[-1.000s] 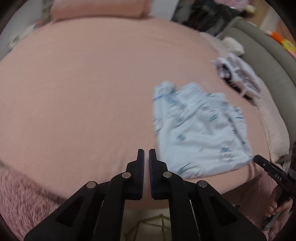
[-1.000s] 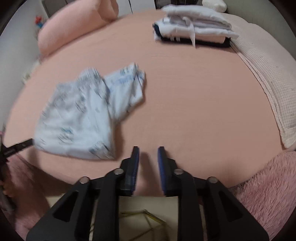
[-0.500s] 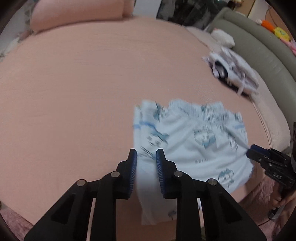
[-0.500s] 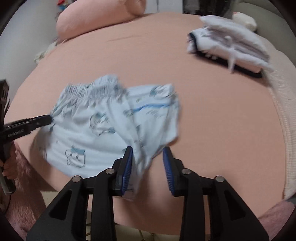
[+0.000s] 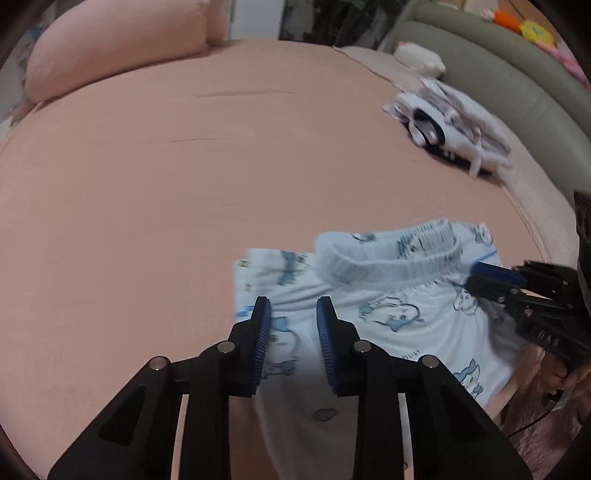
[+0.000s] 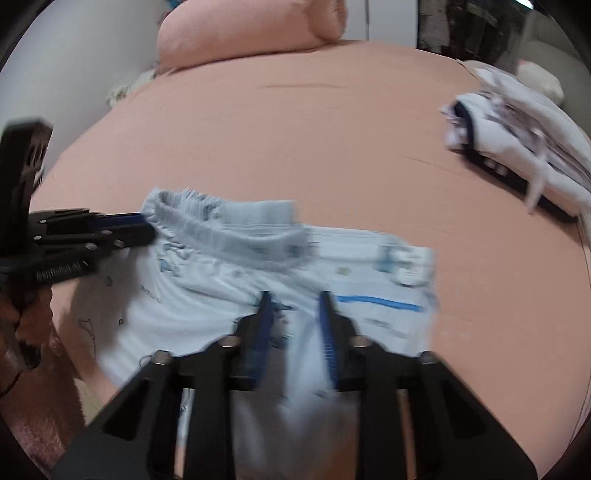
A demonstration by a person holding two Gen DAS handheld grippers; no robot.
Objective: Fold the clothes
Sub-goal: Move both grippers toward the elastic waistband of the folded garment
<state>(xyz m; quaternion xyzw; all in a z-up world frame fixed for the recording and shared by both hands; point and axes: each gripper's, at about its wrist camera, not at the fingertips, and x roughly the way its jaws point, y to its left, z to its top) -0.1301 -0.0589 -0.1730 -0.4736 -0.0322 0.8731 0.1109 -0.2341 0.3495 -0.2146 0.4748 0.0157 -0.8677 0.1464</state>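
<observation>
Shorts, pale blue cotton with cartoon print [image 5: 388, 314], now lie under both grippers: left gripper [image 5: 293, 317] opening, right gripper [image 6: 295, 314] closing, cloth between both; regrasp is likely.

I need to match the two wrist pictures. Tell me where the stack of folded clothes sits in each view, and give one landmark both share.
Left wrist view: the stack of folded clothes lies upper right on the pink bedsheet, near the grey headboard.
Right wrist view: the stack lies at the right edge, upper half, blurred.
Shared landmark: the pink pillow at the top of both.
</observation>
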